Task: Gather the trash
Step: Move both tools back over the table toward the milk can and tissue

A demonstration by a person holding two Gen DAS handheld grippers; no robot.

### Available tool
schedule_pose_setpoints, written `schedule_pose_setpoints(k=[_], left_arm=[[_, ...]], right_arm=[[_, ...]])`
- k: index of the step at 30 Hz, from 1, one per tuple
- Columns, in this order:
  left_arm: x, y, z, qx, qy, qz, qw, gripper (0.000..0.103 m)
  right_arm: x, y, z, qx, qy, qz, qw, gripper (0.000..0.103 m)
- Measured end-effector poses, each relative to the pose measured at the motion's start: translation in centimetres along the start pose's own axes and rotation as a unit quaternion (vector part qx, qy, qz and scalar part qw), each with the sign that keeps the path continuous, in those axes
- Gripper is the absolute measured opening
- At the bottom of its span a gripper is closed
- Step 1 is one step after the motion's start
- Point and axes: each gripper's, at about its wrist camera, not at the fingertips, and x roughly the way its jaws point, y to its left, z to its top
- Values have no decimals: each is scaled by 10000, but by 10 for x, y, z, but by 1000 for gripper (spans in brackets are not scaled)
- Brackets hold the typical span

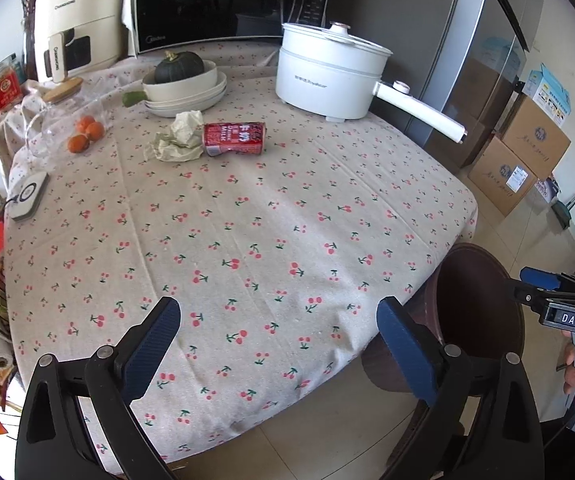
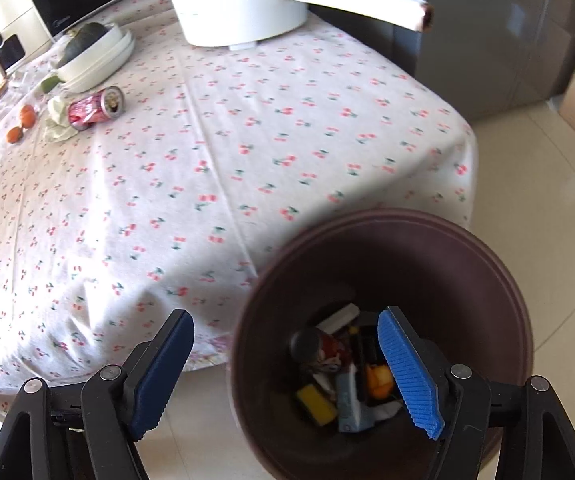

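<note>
A red milk can [image 1: 234, 139] lies on its side on the cherry-print tablecloth [image 1: 247, 232], next to a crumpled paper wad [image 1: 178, 138]. Both also show in the right wrist view, the can [image 2: 94, 109] and the paper [image 2: 58, 120]. A brown trash bin [image 2: 383, 264] stands on the floor at the table's near right corner, holding several bits of trash [image 2: 347, 372]. My left gripper [image 1: 281, 344] is open and empty over the table's near edge. My right gripper [image 2: 287, 368] is open and empty, above the bin's rim. It also shows in the left wrist view [image 1: 547, 286].
A white electric pot [image 1: 331, 72] with a long handle stands at the back right, stacked bowls with a squash [image 1: 183, 80] at the back. Oranges [image 1: 85, 134], a glass jar and a small white scale [image 1: 27, 196] lie left. Cardboard boxes [image 1: 519, 160] and a fridge stand right.
</note>
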Motion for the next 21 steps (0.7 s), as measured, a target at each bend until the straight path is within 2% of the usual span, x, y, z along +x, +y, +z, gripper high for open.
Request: schedule_pose_setpoints(k=[8, 11, 17, 21], left_arm=[[-11, 65, 7, -465, -71, 453, 9979, 102], [-10, 89, 12, -554, -95, 747, 9956, 103], [-3, 131, 26, -797, -120, 1187, 9897, 103], [4, 156, 33, -1018, -109, 1352, 9855, 103]], right_arm=[[15, 51, 18, -384, -40, 9, 9993, 82], [23, 68, 28, -537, -33, -20, 9986, 82], [44, 99, 63, -442, 28, 128, 9989, 84], [66, 129, 92, -564, 50, 140, 9983, 84]])
